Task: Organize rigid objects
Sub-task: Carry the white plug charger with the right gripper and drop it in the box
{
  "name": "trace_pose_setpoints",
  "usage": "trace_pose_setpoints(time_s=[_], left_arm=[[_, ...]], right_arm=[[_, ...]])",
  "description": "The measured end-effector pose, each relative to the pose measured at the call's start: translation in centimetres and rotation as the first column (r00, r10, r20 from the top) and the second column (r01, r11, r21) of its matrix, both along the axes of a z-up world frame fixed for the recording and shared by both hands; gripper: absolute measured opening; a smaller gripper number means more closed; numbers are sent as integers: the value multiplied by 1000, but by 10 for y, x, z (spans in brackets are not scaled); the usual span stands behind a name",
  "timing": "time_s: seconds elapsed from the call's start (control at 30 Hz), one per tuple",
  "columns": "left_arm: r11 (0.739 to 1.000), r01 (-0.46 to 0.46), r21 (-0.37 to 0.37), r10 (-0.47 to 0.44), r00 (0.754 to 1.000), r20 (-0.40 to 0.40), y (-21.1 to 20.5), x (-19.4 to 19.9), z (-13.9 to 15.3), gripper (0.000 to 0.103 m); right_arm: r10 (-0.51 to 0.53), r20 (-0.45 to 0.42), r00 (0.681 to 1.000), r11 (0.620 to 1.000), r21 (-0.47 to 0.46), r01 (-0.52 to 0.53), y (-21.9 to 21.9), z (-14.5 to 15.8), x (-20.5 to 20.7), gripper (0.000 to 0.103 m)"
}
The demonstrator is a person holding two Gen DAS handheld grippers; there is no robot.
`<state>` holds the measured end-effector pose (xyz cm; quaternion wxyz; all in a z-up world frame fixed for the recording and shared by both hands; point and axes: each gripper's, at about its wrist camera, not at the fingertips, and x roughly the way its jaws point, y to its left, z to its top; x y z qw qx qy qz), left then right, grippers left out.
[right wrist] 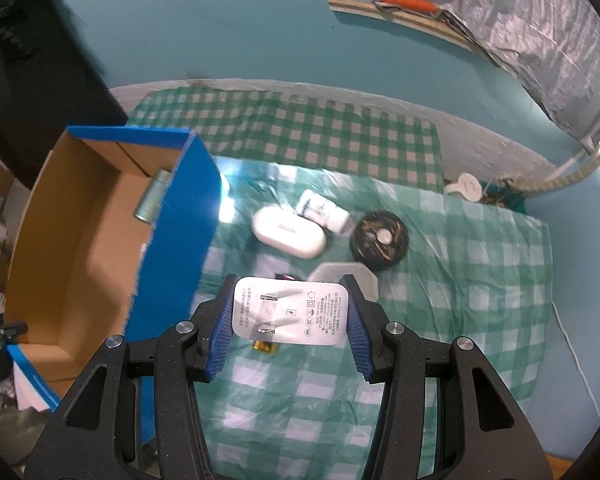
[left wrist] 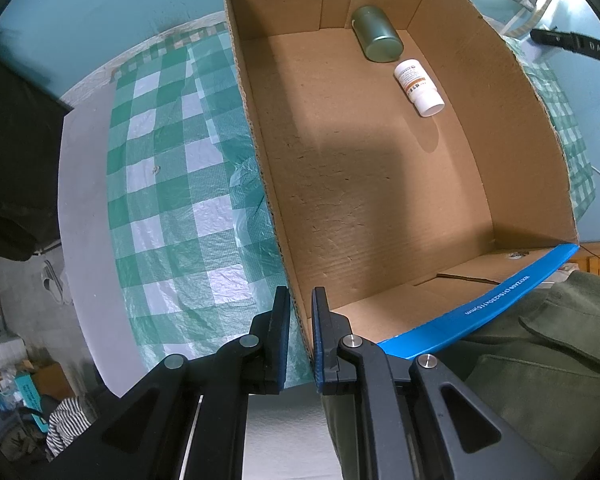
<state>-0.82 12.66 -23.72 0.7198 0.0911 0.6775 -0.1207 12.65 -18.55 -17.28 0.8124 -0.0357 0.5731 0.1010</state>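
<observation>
Two tongs: left gripper (left wrist: 301, 334) pinches the near wall of the cardboard box (left wrist: 540, 152); right gripper (right wrist: 290, 312) pinches a white charger (right wrist: 290, 310) above the checked cloth (right wrist: 460, 280)
Risk: charger may slip, since the pads hold only its narrow edges, or strike the blue box wall
Surface: wrinkled green-and-white plastic cloth on a table
Room: teal walls, foil sheet

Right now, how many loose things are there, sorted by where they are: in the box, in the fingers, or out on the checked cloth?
In the box: 2, green can and white bottle
In the right gripper: 1, white charger
On the cloth: 3 clear, white case, white bottle, dark round tin
Total: 6
Some partly hidden bits uncounted.
</observation>
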Motion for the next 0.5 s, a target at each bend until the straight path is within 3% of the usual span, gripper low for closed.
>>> trace_pose_setpoints(time_s=[0.5], left_arm=[[1000,1,1,-1,1000,0,0,1,-2,10]], right_arm=[[125,38,991,992,30,-127,56,23,25,49]])
